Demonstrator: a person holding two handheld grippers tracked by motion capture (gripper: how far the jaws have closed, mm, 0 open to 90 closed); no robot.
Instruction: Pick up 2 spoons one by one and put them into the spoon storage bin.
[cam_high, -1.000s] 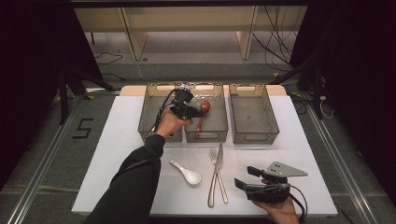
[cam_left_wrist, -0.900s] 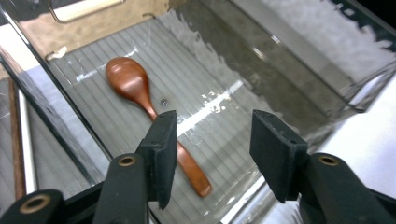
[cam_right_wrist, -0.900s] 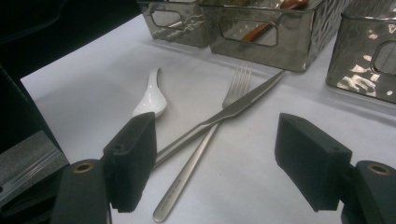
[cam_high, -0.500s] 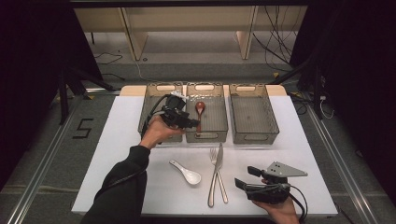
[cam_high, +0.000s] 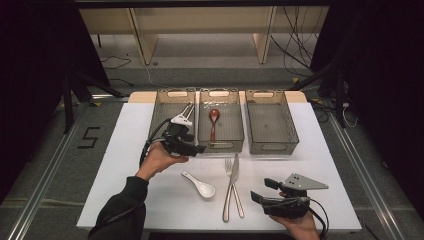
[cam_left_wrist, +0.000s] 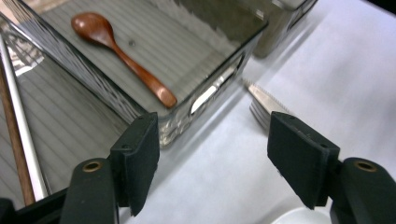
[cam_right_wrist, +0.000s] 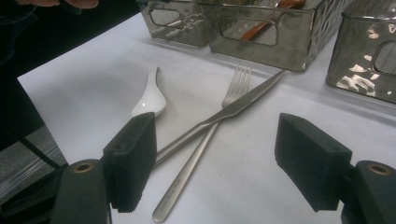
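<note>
Cutlery sorting: white spoon is the likely next pick

Brown wooden spoon lies in the middle clear plastic bin. The left gripper, jaws just opened wide with nothing between them, hangs over the white table before that bin. The white ceramic spoon lies nearest, beside the crossed steel fork and steel knife. Best approach: come down across its handle, clear of the fork. The right gripper rests spread and empty.

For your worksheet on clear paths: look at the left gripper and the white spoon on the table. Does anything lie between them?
Nothing visible does. The left gripper, jaws open and empty after just opening, hangs near the middle bin. The white spoon lies on bare table just below, with the fork and knife off to its right.
</note>
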